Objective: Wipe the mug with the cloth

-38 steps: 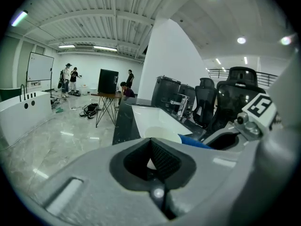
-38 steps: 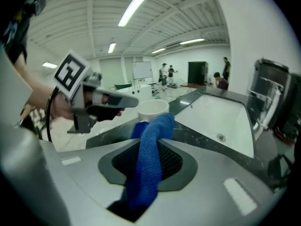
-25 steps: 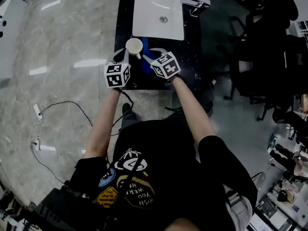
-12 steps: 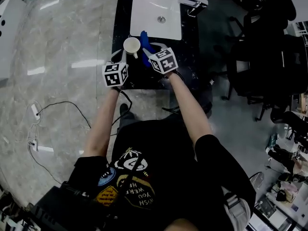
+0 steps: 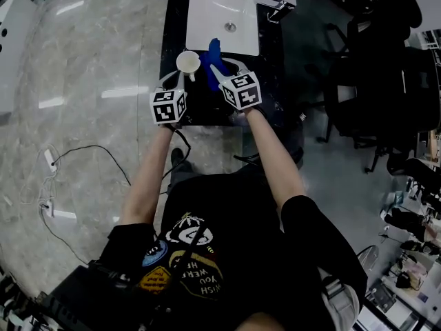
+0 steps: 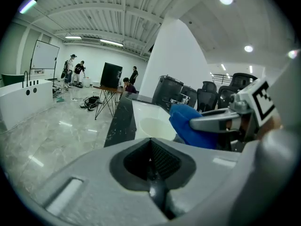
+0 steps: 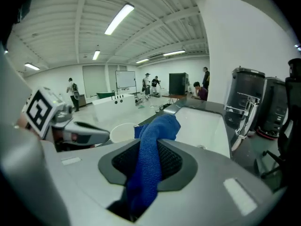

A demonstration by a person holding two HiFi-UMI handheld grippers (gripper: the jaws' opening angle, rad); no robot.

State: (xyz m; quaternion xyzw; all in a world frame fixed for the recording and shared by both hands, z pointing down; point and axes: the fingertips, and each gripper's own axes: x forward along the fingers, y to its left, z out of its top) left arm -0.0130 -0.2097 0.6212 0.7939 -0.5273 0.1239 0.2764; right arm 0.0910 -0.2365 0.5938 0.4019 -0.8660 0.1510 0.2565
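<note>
A white mug point(image 5: 188, 62) is at the black counter's left edge, its handle turned toward my left gripper point(image 5: 173, 81). In the left gripper view the jaws meet on a pale sliver, with the mug's rim point(image 6: 153, 127) just beyond my left gripper point(image 6: 151, 147), which looks shut on the handle. My right gripper point(image 5: 222, 66) is shut on a blue cloth point(image 5: 215, 52), held just right of the mug. In the right gripper view the cloth point(image 7: 151, 159) hangs out of my right gripper point(image 7: 149, 173), beside the mug point(image 7: 123, 131).
A white sink basin point(image 5: 224, 12) with a faucet point(image 5: 277, 4) lies in the dark counter point(image 5: 270, 81) beyond the mug. Black office chairs point(image 5: 386, 81) stand to the right. Cables point(image 5: 55, 164) trail on the marble floor to the left. People stand far off in the room.
My right gripper has risen and moved toward the sink, carrying the blue cloth from between the two grippers to beside the mug. The left gripper and mug have hardly moved.
</note>
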